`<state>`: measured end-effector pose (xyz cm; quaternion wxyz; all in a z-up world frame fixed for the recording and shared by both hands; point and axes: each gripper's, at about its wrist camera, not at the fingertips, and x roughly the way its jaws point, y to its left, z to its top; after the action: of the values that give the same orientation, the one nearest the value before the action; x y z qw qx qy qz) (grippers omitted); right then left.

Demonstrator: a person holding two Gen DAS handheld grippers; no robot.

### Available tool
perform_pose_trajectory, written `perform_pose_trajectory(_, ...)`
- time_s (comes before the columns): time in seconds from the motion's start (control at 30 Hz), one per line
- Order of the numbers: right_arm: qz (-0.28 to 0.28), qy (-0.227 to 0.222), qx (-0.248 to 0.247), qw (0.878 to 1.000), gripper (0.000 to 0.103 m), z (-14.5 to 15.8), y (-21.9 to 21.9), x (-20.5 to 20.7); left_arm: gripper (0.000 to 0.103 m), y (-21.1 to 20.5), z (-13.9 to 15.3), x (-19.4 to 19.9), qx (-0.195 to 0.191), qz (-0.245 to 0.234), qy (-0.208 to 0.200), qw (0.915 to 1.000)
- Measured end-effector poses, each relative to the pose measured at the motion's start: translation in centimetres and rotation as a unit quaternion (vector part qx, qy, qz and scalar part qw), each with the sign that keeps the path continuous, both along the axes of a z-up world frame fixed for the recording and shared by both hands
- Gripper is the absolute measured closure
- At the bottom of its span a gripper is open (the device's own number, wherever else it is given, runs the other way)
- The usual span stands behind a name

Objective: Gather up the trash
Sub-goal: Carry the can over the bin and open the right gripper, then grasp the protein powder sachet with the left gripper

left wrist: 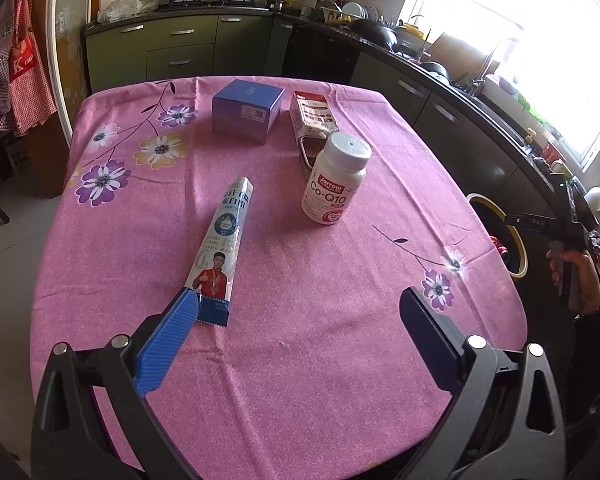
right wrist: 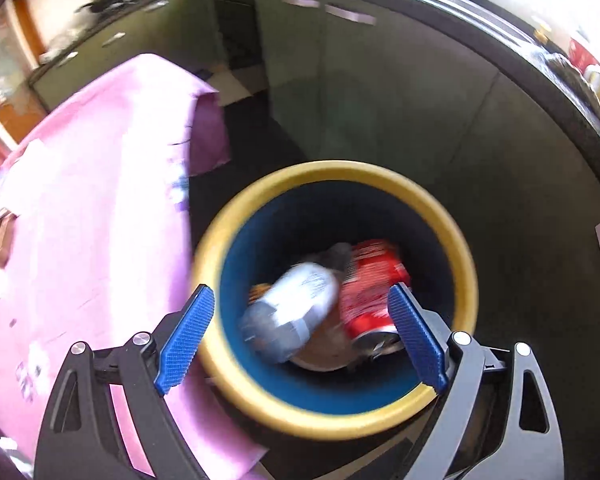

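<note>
The left gripper [left wrist: 296, 304] is spread wide and empty over the table [left wrist: 300, 360], its left pad beside the crimped end of a tube [left wrist: 220, 248]. Beyond stand a bottle [left wrist: 334, 180], a blue box [left wrist: 247, 111] and a carton [left wrist: 314, 116]. The right gripper [right wrist: 300, 312] gapes empty above the bin [right wrist: 456, 248], which holds a red can [right wrist: 370, 288] and a pale bottle [right wrist: 296, 308], blurred.

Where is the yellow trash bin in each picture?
Left wrist view: the trash bin peeks out at the right edge, beyond the table, mostly hidden.
Right wrist view: the bin fills the lower centre, with the open right gripper above it and a red can inside.
Shared landmark: the pink tablecloth, left of the bin in both.
</note>
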<state>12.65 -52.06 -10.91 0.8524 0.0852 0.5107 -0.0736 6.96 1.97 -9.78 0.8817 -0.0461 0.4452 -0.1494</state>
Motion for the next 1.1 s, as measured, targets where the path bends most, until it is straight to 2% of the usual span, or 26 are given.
perform_pose_trajectory(0.17, 0.039, -0.024, 0.016, 0.999, 0.015, 1.6, 4.2, -2.8, 0.007, 0.8, -1.2, 1.8, 0.019, -0.006, 0.022, 0.9996)
perform_pose_trajectory(0.47, 0.083, -0.036, 0.019, 0.996, 0.014, 1.9, 10.0, -3.7, 0.007, 0.6, -3.1, 7.1, 0.101, -0.054, 0.048, 0.9922)
perform_pose_trajectory(0.7, 0.105, -0.033, 0.021, 0.994, 0.014, 1.0, 11.6, -2.7, 0.007, 1.0, -4.9, 9.3, 0.105, -0.061, 0.084, 0.9891)
perform_pose_trajectory(0.93, 0.111, -0.027, 0.024, 0.993, 0.014, 0.7, 12.1, -2.2, 0.007, 1.1, -5.6, 10.3, 0.111, -0.057, 0.088, 0.9883)
perform_pose_trajectory(0.97, 0.111, -0.027, 0.024, 0.993, 0.014, 0.7, 12.1, -2.2, 0.008, 1.2, -5.7, 10.4, 0.110, -0.056, 0.088, 0.9884)
perform_pose_trajectory(1.1, 0.113, -0.025, 0.025, 0.993, 0.014, 0.7, 12.2, -2.2, 0.023, 1.1, -5.6, 10.7, 0.124, -0.053, 0.080, 0.9877)
